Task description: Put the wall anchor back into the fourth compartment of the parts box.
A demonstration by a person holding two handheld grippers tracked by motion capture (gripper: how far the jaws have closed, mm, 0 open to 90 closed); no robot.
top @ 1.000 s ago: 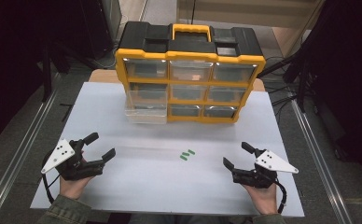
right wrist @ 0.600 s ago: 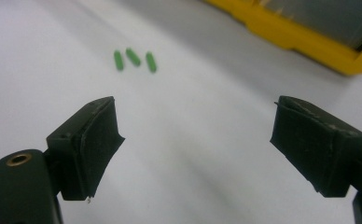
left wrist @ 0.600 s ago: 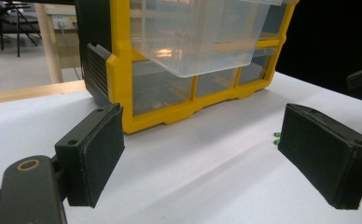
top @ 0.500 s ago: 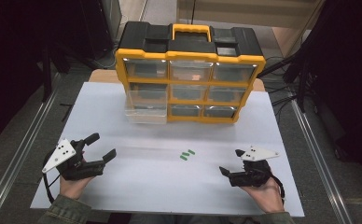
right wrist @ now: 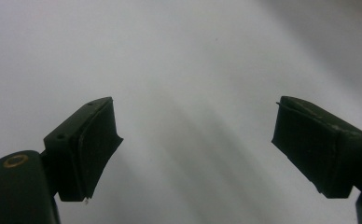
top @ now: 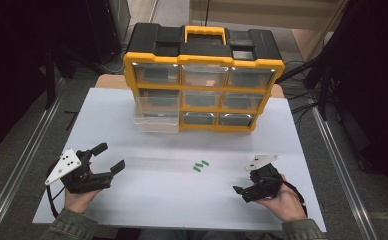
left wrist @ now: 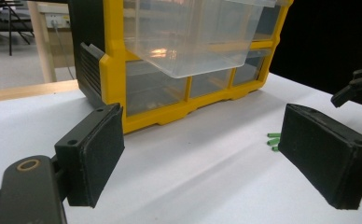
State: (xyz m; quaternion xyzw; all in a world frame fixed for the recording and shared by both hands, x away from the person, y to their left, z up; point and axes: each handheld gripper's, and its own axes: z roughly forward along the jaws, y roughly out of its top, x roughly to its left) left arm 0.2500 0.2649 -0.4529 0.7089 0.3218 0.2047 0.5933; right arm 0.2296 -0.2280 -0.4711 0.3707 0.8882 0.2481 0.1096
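While both hover wide open, left gripper (top: 107,159) empty, right gripper (top: 239,194) seemingly empty, green pieces (top: 200,165) between.

The left tool (left wrist: 200,156) has its jaws spread wide above the white bench (left wrist: 193,182). At 12 o'clock, a clear drawer (left wrist: 193,37) juts from the yellow organizer (left wrist: 111,79); green pieces (left wrist: 273,141) lie at 3 o'clock.
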